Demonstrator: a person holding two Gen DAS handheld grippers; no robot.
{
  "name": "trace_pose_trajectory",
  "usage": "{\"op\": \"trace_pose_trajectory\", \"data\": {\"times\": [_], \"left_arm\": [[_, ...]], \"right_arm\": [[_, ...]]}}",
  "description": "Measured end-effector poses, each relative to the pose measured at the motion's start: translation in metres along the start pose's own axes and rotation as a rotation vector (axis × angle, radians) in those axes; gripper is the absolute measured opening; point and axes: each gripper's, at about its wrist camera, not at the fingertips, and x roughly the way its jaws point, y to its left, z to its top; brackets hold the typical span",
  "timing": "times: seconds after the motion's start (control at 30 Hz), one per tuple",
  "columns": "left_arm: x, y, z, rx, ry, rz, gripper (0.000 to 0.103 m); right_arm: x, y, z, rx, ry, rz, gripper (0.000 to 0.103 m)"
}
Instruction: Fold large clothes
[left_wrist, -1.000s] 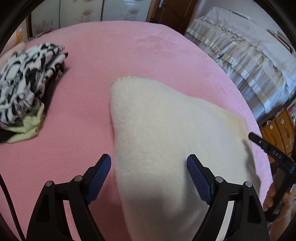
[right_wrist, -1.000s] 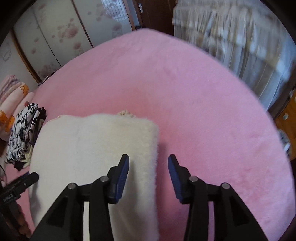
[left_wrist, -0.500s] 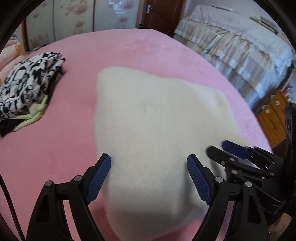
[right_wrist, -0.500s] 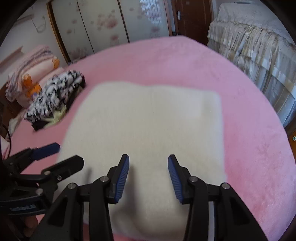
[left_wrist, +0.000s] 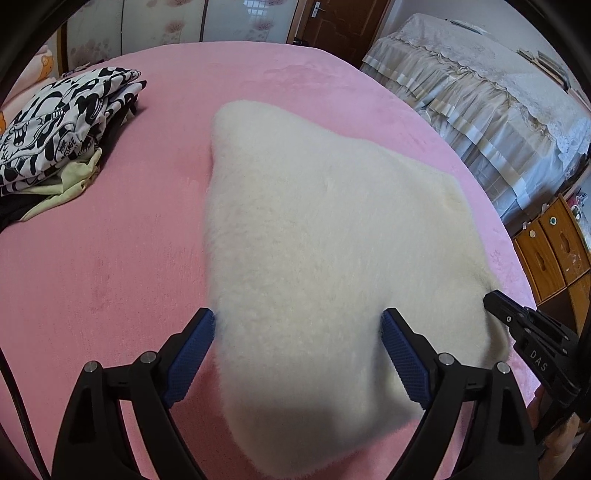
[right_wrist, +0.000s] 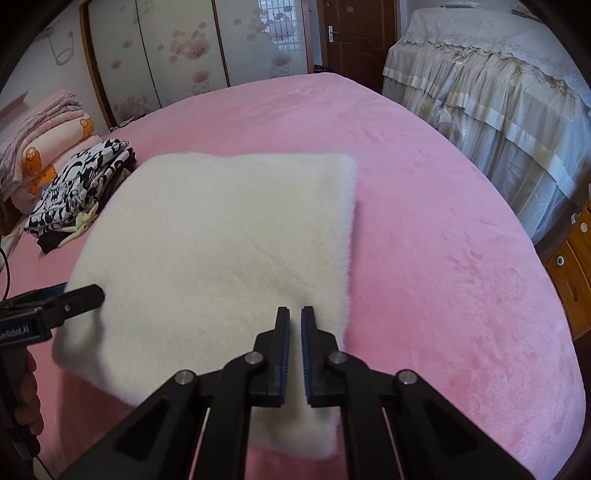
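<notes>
Only the right wrist view shows the folded pink bedding (right_wrist: 44, 136) stacked at the far left edge and the flowered wardrobe doors (right_wrist: 177, 55) across the upper left. The left wrist view alone shows the wooden drawers (left_wrist: 554, 251) at the right edge clearly.

The cream fleece garment (left_wrist: 325, 236) lies folded flat in the middle of the pink bed (left_wrist: 110, 277), its near edge at the bottom of both frames. The left claw (left_wrist: 297, 332) gapes wide, its blue pads straddling the fleece's near left corner and gripping nothing. The right claw (right_wrist: 295, 321) has just snapped closed over the near right part; whether it pinches any pile I cannot tell.

A black-and-white patterned pile of clothes (left_wrist: 62, 122) sits at upper left, apart from the fleece. A draped second bed (right_wrist: 498, 92) fills the upper right.
</notes>
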Motion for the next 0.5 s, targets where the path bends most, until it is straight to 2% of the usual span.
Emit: {"op": "trace_pose_trajectory", "data": {"times": [0.37,0.47,0.5], "left_arm": [[0.0017,0.0031,-0.0073,-0.008,0.058,0.004,0.089],[0.002,0.0041,-0.0098,-0.019,0.082,0.002,0.089],[0.0015,0.0039,-0.0103,-0.02,0.088,0.005,0.089]], "right_arm": [[-0.0012,-0.0017,-0.0085,0.058,0.024,0.012,0.009],[-0.0021,0.0009,-0.0093,0.064,0.038,0.025,0.016],[-0.0029,0.0019,-0.0097,0.066,0.042,0.033,0.021]]}}
